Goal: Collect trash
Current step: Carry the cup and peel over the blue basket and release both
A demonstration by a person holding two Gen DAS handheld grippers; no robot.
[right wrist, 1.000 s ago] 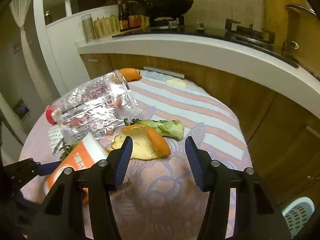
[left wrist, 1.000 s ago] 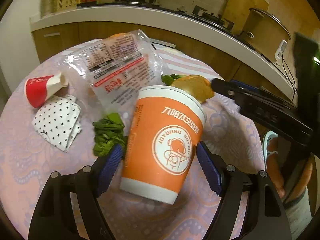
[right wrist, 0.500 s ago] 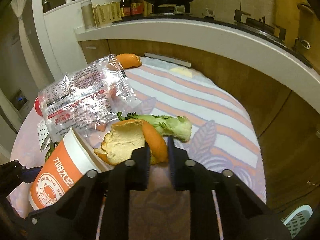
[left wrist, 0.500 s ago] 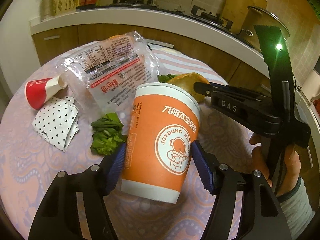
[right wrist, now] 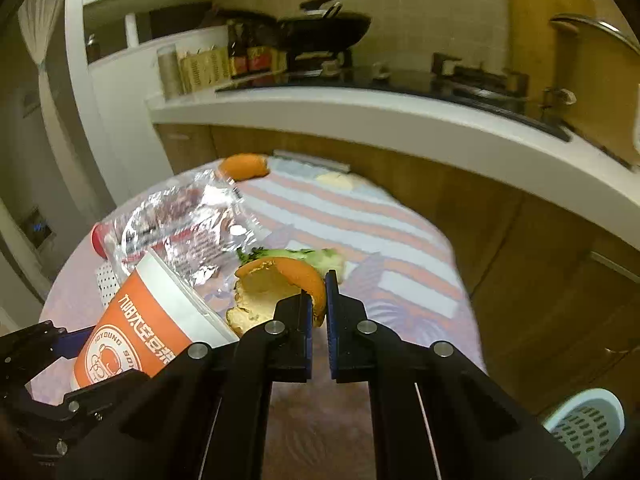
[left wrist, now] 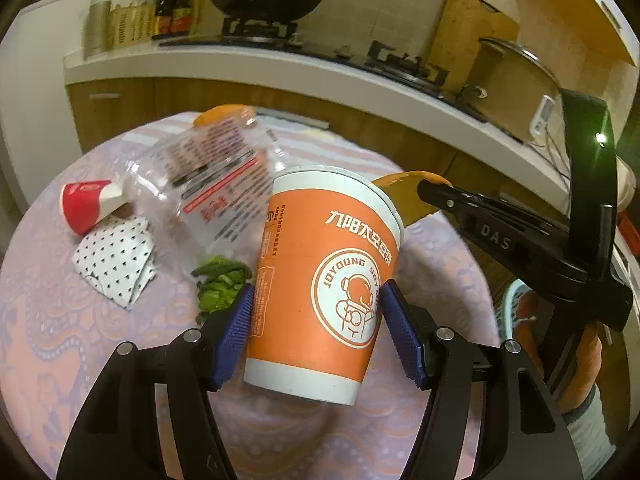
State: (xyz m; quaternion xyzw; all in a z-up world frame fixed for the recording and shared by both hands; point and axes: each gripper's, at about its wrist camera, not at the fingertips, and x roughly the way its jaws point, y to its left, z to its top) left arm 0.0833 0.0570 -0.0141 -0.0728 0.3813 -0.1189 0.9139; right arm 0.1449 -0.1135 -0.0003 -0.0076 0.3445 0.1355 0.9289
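Note:
An orange paper cup point(left wrist: 320, 264) with a white rim and an astronaut logo sits tilted between the blue pads of my left gripper point(left wrist: 316, 308), which is shut on it. The cup point(right wrist: 136, 332) also shows at the lower left of the right wrist view. My right gripper point(right wrist: 318, 292) is shut on an orange peel point(right wrist: 272, 284), held just above the cloth beside the cup's rim. On the table lie a clear plastic wrapper point(left wrist: 208, 184), a small red paper cup point(left wrist: 86, 206), a dotted napkin point(left wrist: 116, 264), green scraps point(left wrist: 218, 284) and a vegetable stalk point(right wrist: 316, 258).
The round table point(left wrist: 60, 340) wears a pink patterned cloth. Another orange peel point(right wrist: 242, 166) lies at its far edge. A white kitchen counter point(right wrist: 400, 120) curves close behind. A pale perforated basket point(right wrist: 588, 424) stands on the floor at the right. A hand point(left wrist: 580, 360) holds the right gripper.
The right gripper's jaws went from wide apart to shut on the orange peel and lifted it. The left pads closed onto the orange cup, and both views have risen a little.

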